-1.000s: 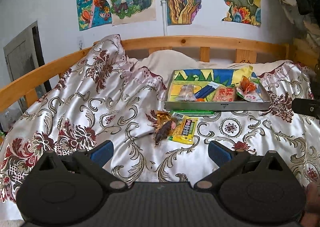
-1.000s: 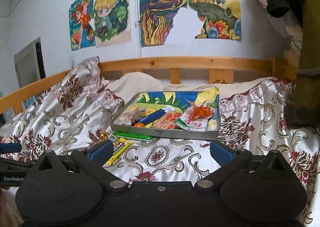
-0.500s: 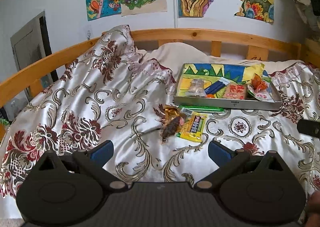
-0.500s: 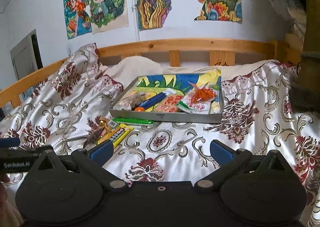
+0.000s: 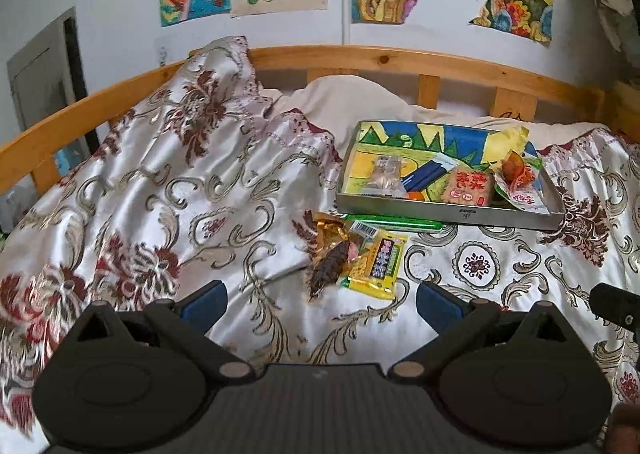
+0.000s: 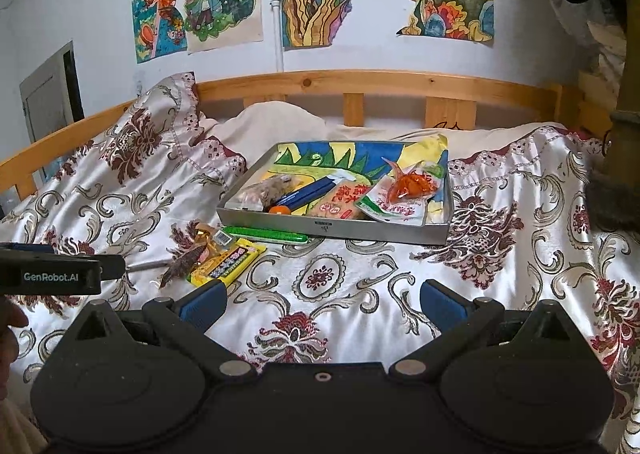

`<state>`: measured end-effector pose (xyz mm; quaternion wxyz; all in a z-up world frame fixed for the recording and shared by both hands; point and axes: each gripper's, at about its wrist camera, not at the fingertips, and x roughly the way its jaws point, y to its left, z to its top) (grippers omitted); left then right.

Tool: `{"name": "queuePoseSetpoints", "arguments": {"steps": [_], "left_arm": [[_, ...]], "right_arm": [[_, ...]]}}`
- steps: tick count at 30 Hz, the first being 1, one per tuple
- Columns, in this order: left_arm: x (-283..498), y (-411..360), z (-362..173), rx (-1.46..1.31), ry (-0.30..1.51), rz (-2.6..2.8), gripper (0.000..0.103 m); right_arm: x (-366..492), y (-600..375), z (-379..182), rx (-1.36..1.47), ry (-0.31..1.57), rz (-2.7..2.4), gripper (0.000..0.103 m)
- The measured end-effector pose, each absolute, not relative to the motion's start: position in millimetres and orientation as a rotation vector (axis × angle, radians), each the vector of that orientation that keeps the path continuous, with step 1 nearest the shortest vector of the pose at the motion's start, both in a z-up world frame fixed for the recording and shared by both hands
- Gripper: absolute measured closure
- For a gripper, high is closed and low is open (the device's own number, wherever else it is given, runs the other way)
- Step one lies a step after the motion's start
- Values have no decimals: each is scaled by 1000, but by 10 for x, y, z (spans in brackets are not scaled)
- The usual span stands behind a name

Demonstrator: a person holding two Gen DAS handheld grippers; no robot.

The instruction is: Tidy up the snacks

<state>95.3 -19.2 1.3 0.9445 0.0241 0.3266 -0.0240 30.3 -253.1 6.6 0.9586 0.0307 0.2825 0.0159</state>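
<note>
Both tools hover low over a bed covered in a shiny floral bedspread (image 5: 168, 190). The left tool (image 5: 318, 304) has its blue-padded fingers spread wide with nothing between them, and the right tool (image 6: 324, 302) is likewise spread wide and empty. Ahead of the left tool, a small cluster of snacks lies loose on the bedspread: a yellow packet (image 5: 378, 264), a dark brown snack in clear wrap (image 5: 330, 264) touching its left side, and a green stick pack (image 5: 394, 221) lying along the front wall of a grey metal tray (image 5: 448, 214). The tray holds several more snacks, among them a pink packet (image 5: 468, 188), a blue stick (image 5: 426, 173) and a bag with orange contents (image 5: 518, 180).
</note>
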Motion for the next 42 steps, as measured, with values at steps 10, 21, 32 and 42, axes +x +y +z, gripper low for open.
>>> {"name": "queuePoseSetpoints", "arguments": {"steps": [10, 21, 32, 42], "left_arm": [[1425, -204, -220, 138, 782, -133, 1], [1888, -64, -460, 119, 857, -49, 1], [2120, 10, -502, 81, 796, -160, 1], [2408, 217, -627, 37, 828, -237, 1]], "right_arm": [[566, -2430, -13, 25, 599, 62, 1], [1009, -2108, -343, -80, 670, 136, 1], [1303, -1825, -588, -137, 672, 219, 1], [1556, -1557, -825, -151, 664, 274, 1]]}}
